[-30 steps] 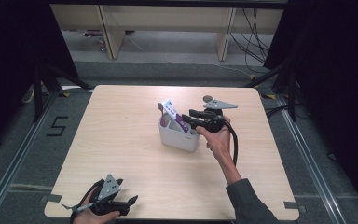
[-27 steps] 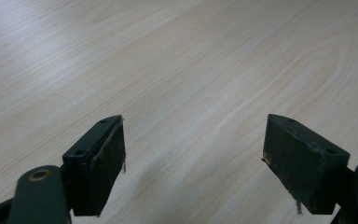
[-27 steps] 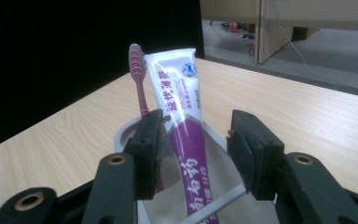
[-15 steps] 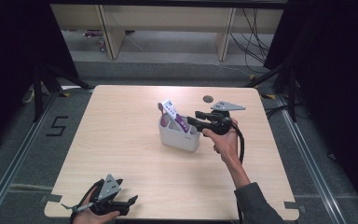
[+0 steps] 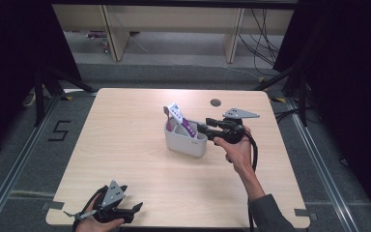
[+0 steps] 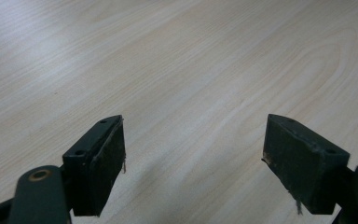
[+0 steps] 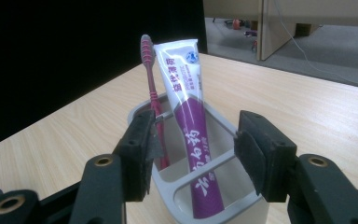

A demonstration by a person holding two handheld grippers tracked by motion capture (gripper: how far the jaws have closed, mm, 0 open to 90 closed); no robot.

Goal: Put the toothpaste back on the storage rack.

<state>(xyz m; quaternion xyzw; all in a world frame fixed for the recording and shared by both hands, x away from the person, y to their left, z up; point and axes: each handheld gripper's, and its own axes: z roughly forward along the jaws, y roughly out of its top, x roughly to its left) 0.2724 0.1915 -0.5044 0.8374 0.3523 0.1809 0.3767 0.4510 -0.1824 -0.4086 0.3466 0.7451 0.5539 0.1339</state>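
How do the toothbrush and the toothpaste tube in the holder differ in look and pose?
The toothbrush is thin and pinkish red; the toothpaste tube is broad, flat, white above and purple below. The toothbrush stands nearly upright, the tube leans. Both stand in the grey holder and stick out above its rim.

- Looks like a lab / recording setup, not a home.
- Bare wooden table (image 5: pixel 125 159) under black curtains (image 5: pixel 14 58).
- Metal floor rails (image 5: pixel 14 169), loose cables (image 5: pixel 265 29), taped "5" marker (image 5: pixel 59 130).
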